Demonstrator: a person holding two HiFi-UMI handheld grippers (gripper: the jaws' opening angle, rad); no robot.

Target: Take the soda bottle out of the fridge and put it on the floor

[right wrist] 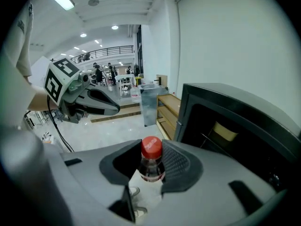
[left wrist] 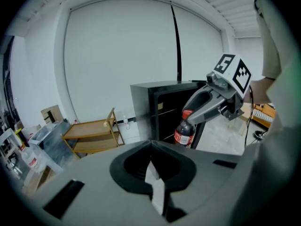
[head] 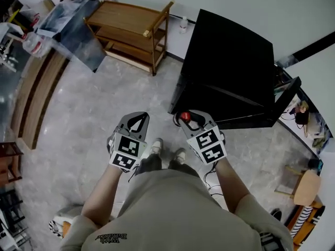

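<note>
Right gripper (head: 187, 117) has the soda bottle (left wrist: 184, 132) clamped by the neck just under the red cap, and it hangs clear of the black fridge (head: 230, 61), door open, above the floor (head: 94, 114). Left gripper (head: 137, 120) alongside, jaws together, nothing in them.

The red-capped cola bottle (right wrist: 151, 161) hangs upright by its neck in the right gripper (left wrist: 188, 117), just outside the open black fridge (head: 230, 61).

Ahead of me stands a wooden rack (head: 131, 27), a clear bin (head: 73, 27) just beside its left end, a small white bottle (head: 183, 24) near its right.
</note>
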